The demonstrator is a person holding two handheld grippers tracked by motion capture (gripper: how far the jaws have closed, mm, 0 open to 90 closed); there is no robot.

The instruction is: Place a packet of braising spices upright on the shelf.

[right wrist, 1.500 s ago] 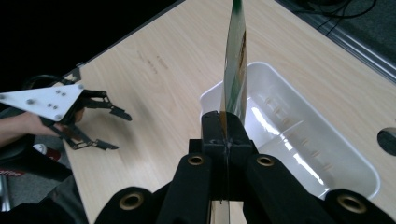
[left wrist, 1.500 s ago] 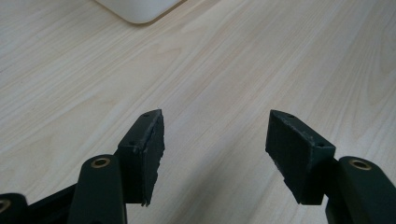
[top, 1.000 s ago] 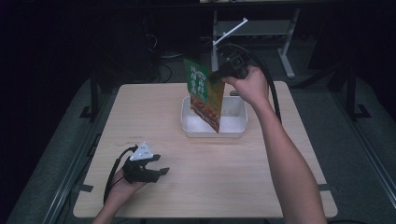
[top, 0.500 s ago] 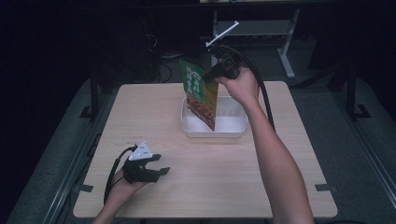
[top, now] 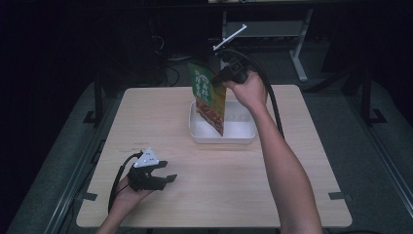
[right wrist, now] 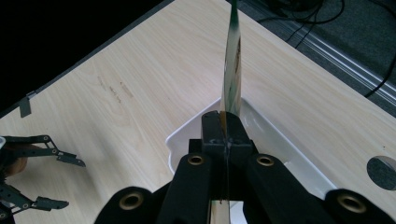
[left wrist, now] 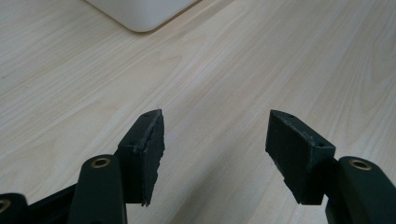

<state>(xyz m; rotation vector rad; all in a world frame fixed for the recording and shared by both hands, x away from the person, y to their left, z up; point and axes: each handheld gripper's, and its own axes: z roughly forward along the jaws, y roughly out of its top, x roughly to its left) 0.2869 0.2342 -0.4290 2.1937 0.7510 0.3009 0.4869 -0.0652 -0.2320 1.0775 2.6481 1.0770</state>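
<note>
The right gripper point(top: 220, 79) was clamped on the edge of a green packet point(top: 208, 96), which hung tilted below it over the white tray point(top: 224, 138). The left gripper point(top: 163, 171) rested on the tabletop point(top: 234, 185), well apart from the tray, its jaws parted and holding nothing.

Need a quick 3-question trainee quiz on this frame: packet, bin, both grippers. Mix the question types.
1. True or false: the left gripper holds the green packet.
2. Over what does the packet's lower end hang? A) bare table B) white bin C) floor
3. Fill in: the left gripper's jaws are ____ with nothing between them.

Key
1. False. The right gripper is shut on the packet's edge; the left rests near the table's front.
2. B
3. open
</note>
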